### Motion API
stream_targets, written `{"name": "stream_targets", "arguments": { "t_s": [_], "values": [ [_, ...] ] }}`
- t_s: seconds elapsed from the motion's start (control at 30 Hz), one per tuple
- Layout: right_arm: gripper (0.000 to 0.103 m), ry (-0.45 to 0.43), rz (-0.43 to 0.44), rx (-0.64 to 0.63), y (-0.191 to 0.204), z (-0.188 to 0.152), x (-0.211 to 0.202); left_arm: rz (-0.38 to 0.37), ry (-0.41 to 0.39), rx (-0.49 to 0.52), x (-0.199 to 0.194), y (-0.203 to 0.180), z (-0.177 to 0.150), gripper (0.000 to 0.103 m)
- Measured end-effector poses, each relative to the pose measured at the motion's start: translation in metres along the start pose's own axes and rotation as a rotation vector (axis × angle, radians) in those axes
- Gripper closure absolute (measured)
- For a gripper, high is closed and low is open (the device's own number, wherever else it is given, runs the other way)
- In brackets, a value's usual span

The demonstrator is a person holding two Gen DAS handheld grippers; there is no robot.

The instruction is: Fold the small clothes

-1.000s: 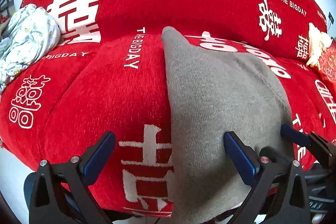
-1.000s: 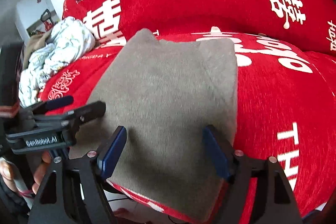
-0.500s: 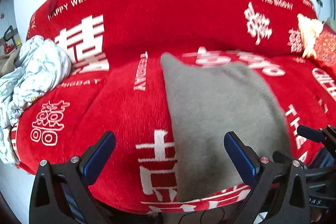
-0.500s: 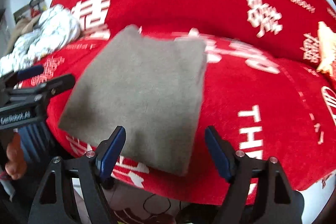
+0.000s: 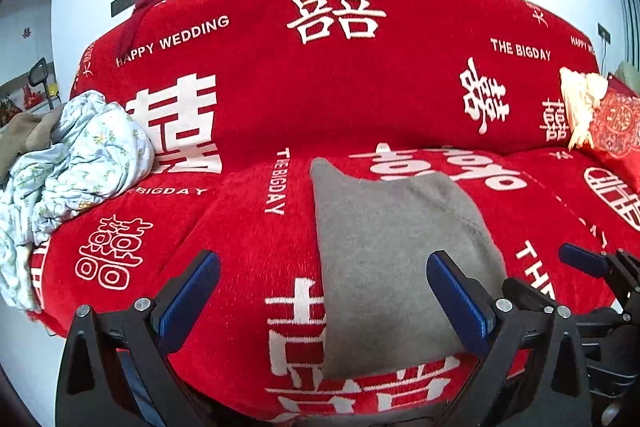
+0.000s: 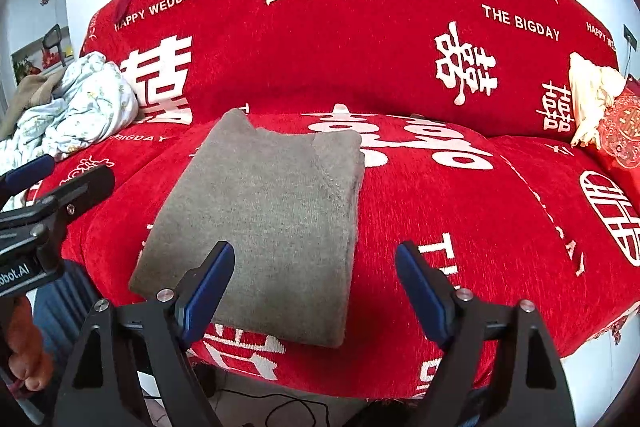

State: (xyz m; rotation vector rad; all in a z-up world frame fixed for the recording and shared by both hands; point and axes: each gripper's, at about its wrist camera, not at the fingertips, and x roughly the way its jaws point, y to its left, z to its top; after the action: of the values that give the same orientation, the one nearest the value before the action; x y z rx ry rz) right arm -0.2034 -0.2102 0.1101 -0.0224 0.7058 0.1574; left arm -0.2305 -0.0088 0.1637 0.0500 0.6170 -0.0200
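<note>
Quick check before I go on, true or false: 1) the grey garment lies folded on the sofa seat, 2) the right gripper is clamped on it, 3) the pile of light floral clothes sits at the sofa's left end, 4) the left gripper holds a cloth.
1) True: the grey garment lies folded on the sofa seat.
2) False: the right gripper is open, fingers clear of it.
3) True: the floral clothes are heaped at the left end.
4) False: the left gripper is open and empty.

The red sofa cover [image 5: 360,99] reads "HAPPY WEDDING" and "THE BIGDAY" in white, beside big double-happiness characters. The left gripper [image 6: 24,259] body shows "obot.AI".
</note>
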Motion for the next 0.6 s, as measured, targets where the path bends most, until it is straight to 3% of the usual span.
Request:
{"name": "stream_targets", "arguments": {
  "t_s": [0.6],
  "values": [
    [0.018,-0.025,-0.001,-0.032,0.014,0.000,-0.010,-0.038,0.001,0.025,-0.015,-0.008,0.000,0.000]
  ]
}}
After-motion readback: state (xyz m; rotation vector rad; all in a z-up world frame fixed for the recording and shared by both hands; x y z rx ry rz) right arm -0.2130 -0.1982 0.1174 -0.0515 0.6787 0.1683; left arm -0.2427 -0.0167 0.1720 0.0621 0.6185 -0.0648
